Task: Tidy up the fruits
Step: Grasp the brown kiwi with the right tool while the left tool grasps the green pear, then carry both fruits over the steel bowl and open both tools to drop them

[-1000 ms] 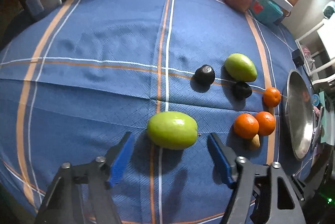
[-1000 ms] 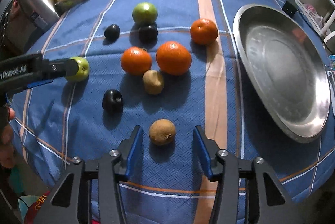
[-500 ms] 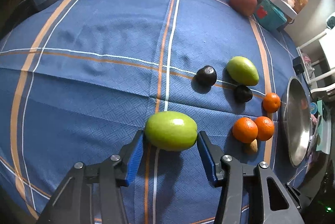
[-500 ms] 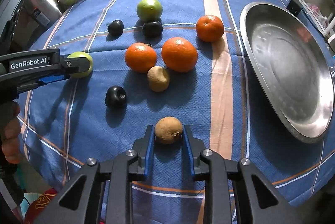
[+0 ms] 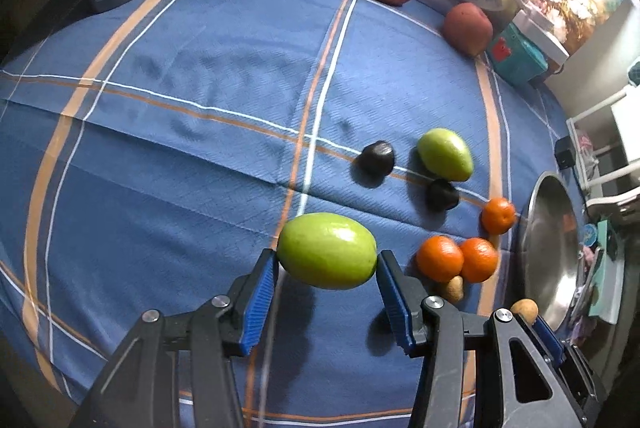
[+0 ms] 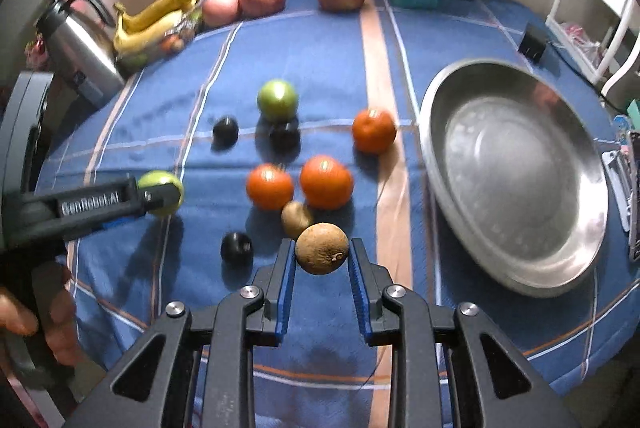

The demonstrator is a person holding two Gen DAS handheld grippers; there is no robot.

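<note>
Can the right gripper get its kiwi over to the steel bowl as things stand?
Probably yes. The right gripper is shut on the brown kiwi, apparently clear of the cloth, and the steel bowl sits open to its right with only bare tablecloth between. The oranges lie further back, out of that path.

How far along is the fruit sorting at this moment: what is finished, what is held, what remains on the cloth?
Done: nothing sorted yet; the steel basin holds no fruit.
In hand: the left gripper is clamped on a green mango; the right gripper is clamped on a brown kiwi.
Left: three oranges, another green mango, three dark plums and a second kiwi lie on the blue tablecloth.
</note>
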